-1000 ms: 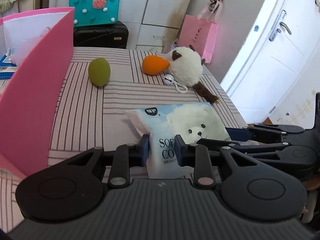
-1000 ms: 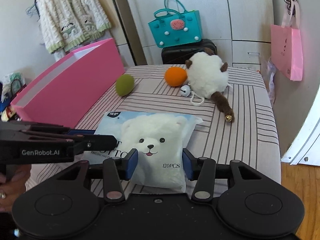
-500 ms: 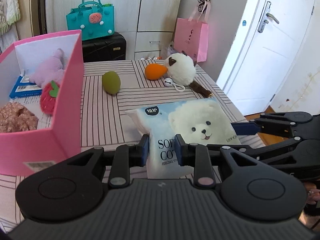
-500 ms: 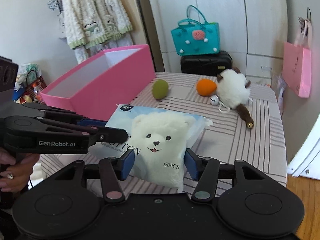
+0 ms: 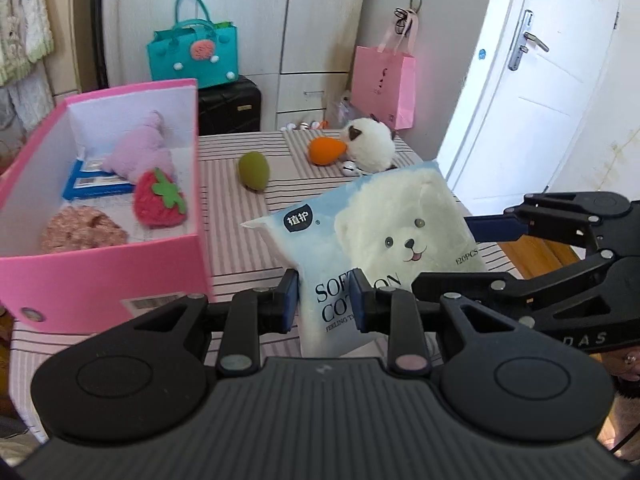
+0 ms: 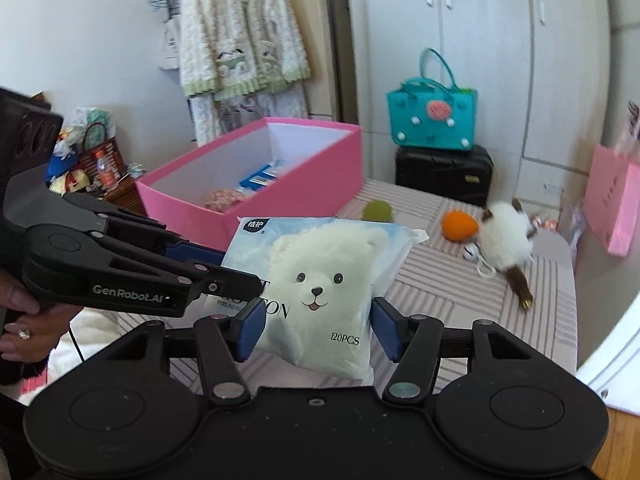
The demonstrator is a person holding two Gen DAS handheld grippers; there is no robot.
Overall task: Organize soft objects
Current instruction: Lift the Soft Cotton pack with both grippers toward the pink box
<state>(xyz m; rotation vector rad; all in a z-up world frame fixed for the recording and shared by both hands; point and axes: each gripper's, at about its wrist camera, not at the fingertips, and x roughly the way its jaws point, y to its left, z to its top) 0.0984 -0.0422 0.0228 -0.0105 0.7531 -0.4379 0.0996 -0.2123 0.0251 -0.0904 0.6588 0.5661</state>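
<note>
Left tool (image 5: 324, 300) clamped tight on the near edge of a soft pack (image 5: 372, 240) printed with a white bear, blue pads pinching the wrapper. Right tool (image 6: 318, 330) set around the pack's other end, jaws opening; in the right wrist view the left pad touches the wrapper, the right pad stands just off it. Pack raised clear of the striped table (image 5: 240, 248), tilted, just right of the pink box (image 5: 100, 276).

Inside the box: a strawberry toy (image 5: 158, 200), a lilac plush (image 5: 140, 152), a brown crumpled piece (image 5: 80, 232) and a blue-and-white packet (image 5: 86, 182). Beyond the pack on the table: a green egg-shaped toy (image 5: 254, 170), an orange one (image 5: 324, 150) touching a white fluffy plush (image 5: 370, 144), with a small bell (image 5: 349, 168) just beside.

Off the far end of the table: a teal bag (image 5: 194, 54) on a black case (image 5: 228, 106), a pink paper bag (image 5: 384, 84) hung on the wall. A hand (image 6: 24, 320) visible on the left tool's grip.
</note>
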